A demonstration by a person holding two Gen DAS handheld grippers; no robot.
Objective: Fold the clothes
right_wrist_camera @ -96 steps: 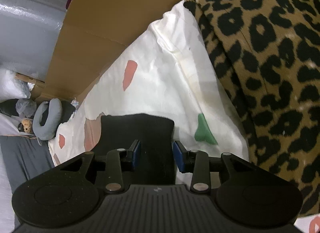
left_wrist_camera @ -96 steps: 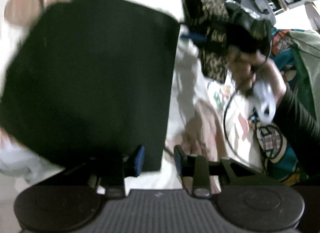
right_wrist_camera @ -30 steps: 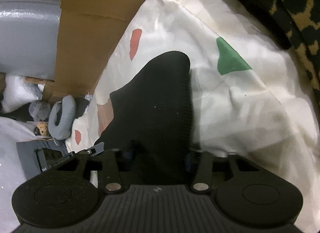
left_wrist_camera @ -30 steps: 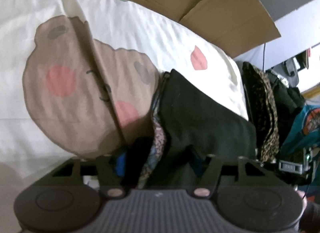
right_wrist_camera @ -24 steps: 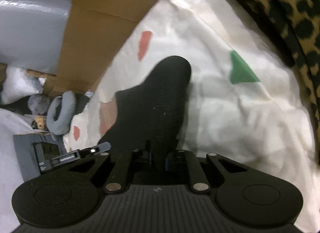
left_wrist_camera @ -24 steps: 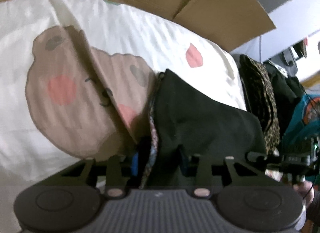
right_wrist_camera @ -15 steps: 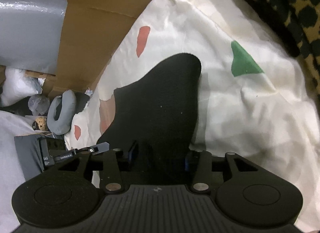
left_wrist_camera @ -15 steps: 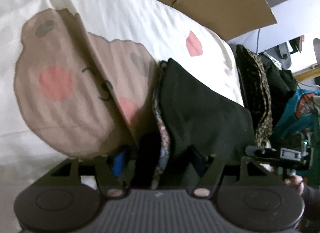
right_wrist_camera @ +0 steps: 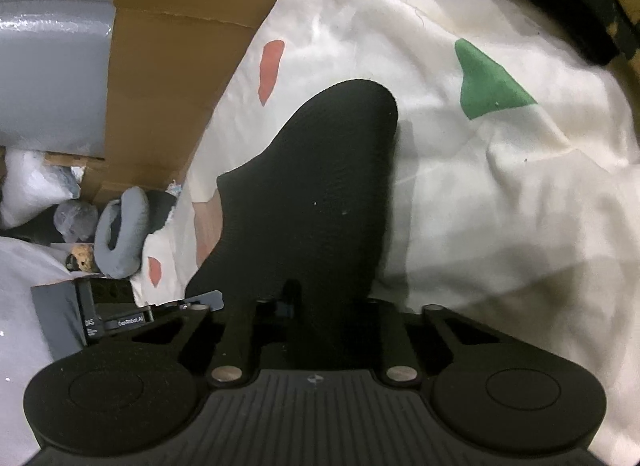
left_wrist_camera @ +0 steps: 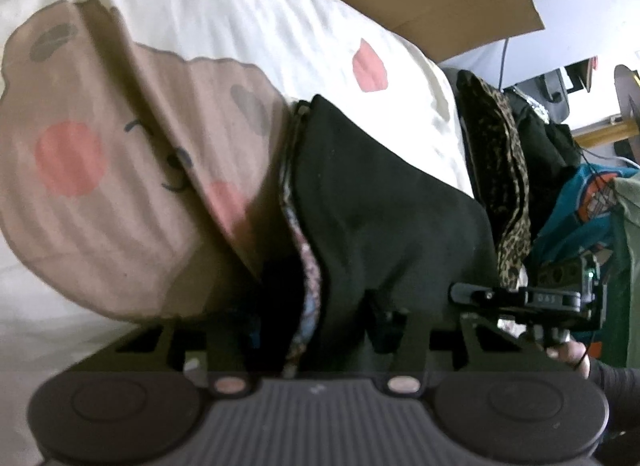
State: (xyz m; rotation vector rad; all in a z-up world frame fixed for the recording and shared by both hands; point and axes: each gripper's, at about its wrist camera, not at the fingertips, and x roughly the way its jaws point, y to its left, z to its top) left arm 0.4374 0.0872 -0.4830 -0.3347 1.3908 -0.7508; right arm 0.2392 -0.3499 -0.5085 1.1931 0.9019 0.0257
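Left wrist view: the black garment (left_wrist_camera: 384, 201) lies folded on the cream bedsheet (left_wrist_camera: 224, 17), its near edge running between the fingers of the left hand-held gripper (left_wrist_camera: 320, 326), whose jaws have just been closing and now pinch the stacked cloth. Right wrist view shows the right hand-held gripper (right_wrist_camera: 316, 306) with jaws nearly together after closing, clamped on another edge of the same garment. A leopard-print garment (left_wrist_camera: 500, 169) lies beside the black one, cardboard (right_wrist_camera: 168, 65) stands behind the bed, and a grey neck pillow (right_wrist_camera: 120, 234) sits beyond the sheet.
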